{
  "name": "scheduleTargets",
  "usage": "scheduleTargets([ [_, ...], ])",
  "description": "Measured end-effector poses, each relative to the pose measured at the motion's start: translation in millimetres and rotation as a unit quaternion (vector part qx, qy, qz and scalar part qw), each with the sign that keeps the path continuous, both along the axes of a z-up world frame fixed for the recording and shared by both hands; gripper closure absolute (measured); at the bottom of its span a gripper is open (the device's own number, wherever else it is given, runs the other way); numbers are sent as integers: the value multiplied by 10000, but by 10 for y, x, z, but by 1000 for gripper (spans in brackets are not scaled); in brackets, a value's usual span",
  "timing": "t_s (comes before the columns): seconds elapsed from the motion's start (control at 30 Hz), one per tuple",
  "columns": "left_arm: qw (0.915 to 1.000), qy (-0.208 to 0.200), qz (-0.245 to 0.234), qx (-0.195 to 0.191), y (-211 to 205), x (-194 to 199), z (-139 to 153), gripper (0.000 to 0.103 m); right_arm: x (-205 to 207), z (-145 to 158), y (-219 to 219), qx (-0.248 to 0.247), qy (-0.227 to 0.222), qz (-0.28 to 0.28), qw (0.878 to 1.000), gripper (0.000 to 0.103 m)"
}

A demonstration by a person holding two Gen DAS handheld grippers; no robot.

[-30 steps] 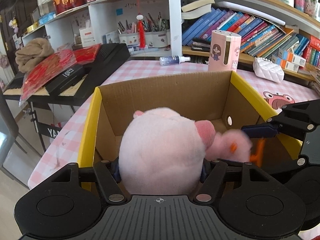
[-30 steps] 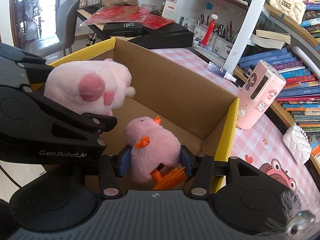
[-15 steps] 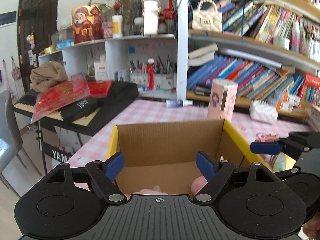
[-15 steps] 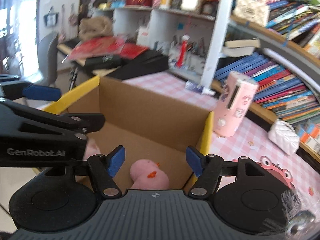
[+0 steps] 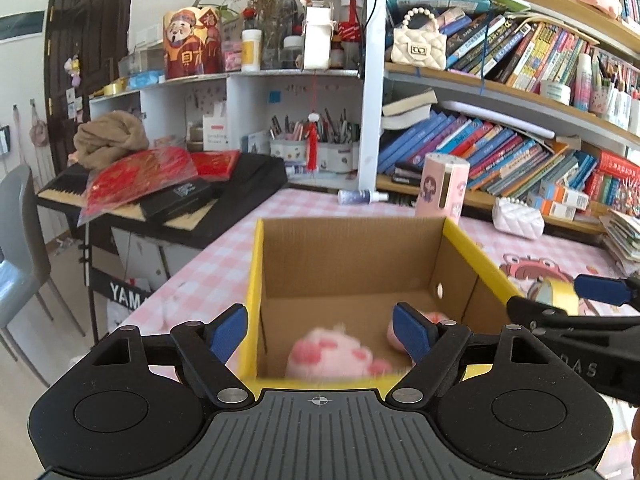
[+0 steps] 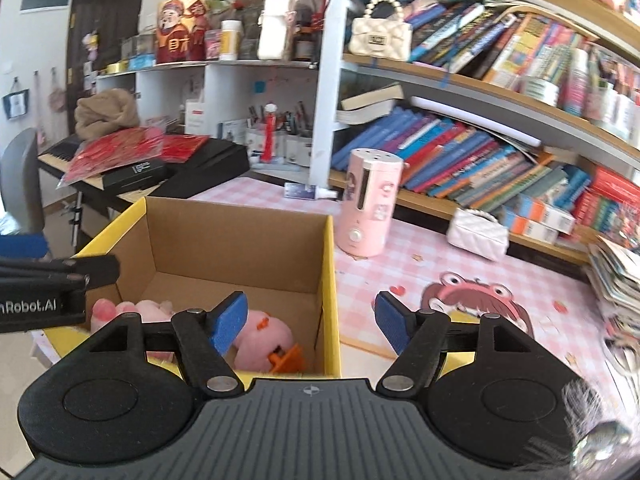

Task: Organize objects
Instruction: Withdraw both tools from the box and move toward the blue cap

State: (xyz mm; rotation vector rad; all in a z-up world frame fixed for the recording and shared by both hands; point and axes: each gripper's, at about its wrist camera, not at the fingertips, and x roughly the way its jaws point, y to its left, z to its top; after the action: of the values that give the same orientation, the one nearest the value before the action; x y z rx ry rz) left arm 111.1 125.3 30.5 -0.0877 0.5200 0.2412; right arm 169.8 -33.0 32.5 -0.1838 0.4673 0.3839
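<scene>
Cardboard box (image 5: 348,264), yellow rim, open top, dead ahead of and below both sets of fingers; walls deep enough to keep soft toys from rolling out

Left to right:
- Beyond the left finger of the left gripper (image 5: 320,330): table edge, then a drop to the floor, with the keyboard (image 5: 224,184) further out. Little margin that side, best kept inboard
- Left gripper: jaws wide apart, nothing between the pads, gripping nothing. Yellow near rim just under the fingertips
- Pink pig plush (image 5: 332,356) on the box floor, below and between the left fingers, near wall side. Looks dropped in, not arranged; blurred, so exact pose unclear
- Pink duck plush (image 6: 264,334) with orange feet on the box floor, beside the pig, just past the left finger of the right gripper (image 6: 310,320), in the near right corner
- Right gripper: jaws opening, nothing between them. Left finger over the box, right finger outside the right wall over checked tablecloth (image 6: 404,268)
- Right of the right finger: bare cloth, best open room for swinging clear. Pink canister (image 6: 368,204) and white purse (image 6: 476,232) well ahead of the fingertips, paper stack (image 6: 616,272) far right

Judgement: both toys boxed, both hands free; right wall rim the one edge to clear on any sideways move
</scene>
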Motion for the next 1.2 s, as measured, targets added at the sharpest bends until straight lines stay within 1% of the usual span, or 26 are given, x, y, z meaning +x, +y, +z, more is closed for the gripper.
scheduleTargets([
  [0.07,10000,39,-30,15,-3,-108,-26,18,-106,-33,-42,15,61,-146,9999,32],
  [0.2,9999,93,-100,28,-20,-346,-74,17,-321,-100,-95,-14,281,-436,9987,32],
  [0.33,9991,361,-234,4,-50,-558,-144,16,-602,-172,-150,-123,444,-718,9963,31],
  [0.43,9978,553,-350,71,-103,-693,-198,16,-834,-246,-170,-250,490,-827,9951,31],
  [0.6,9956,717,-604,74,-190,-891,-267,16,-1155,-296,-257,-297,546,-995,9931,29],
  [0.8,9919,864,-929,103,-336,-1000,-323,16,-1438,-332,-427,-248,628,-1252,9898,25],
  [0.97,9865,945,-1329,140,-512,-1045,-357,16,-1640,-384,-601,-220,741,-1569,9846,22],
  [1.2,9788,891,-1830,249,-769,-1014,-331,16,-1806,-386,-817,-197,766,-1992,9768,21],
])
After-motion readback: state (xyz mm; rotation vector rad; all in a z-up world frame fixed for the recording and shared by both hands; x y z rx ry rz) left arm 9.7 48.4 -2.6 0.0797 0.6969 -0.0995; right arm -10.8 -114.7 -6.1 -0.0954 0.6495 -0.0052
